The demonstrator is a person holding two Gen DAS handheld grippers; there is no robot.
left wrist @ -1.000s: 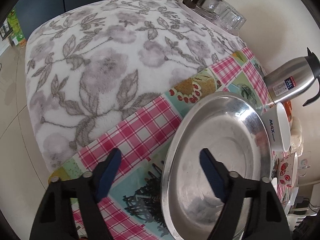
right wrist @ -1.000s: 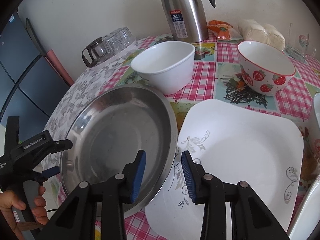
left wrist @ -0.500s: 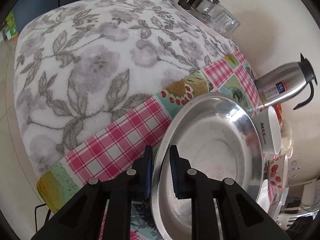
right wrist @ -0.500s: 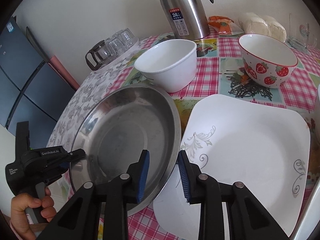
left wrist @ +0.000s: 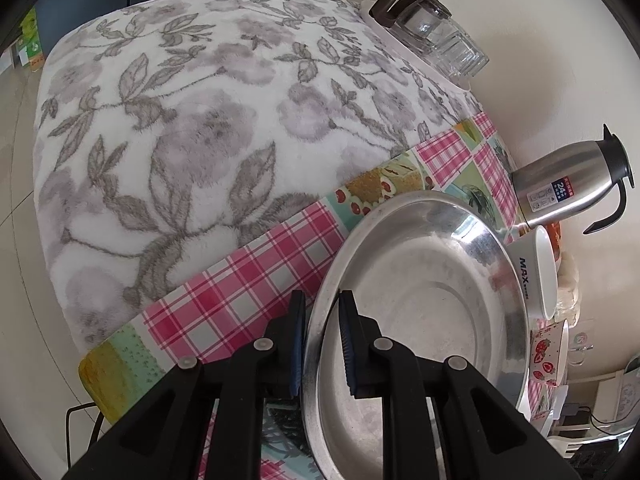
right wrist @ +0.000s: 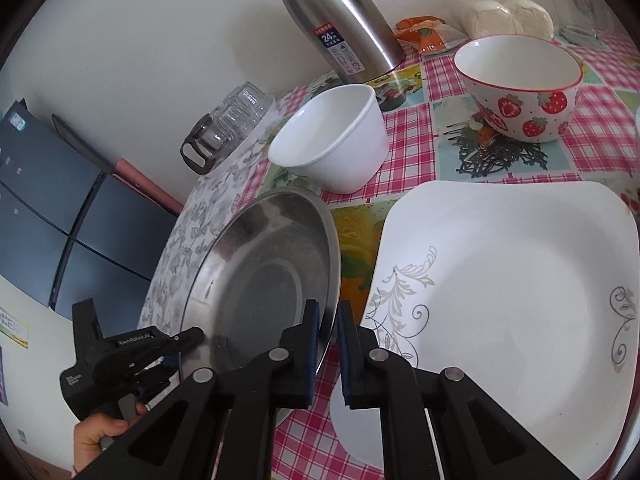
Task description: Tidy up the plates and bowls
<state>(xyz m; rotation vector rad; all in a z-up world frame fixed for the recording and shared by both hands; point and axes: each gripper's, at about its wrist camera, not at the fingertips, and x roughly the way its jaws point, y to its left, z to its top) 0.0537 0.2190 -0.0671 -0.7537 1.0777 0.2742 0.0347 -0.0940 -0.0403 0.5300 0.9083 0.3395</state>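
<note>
The round plate [right wrist: 264,280] is shiny silver. The square plate [right wrist: 520,280] is white with grey curly swirls. One bowl [right wrist: 340,140] is plain white. The other bowl [right wrist: 520,88] is white with red strawberries and a red rim. The cloth [left wrist: 248,280] on the worktop has pink checks and fruit pictures. The fuzzy blanket [left wrist: 180,120] is white with grey flowers. The jug [right wrist: 344,24] is silver with a black handle.
</note>
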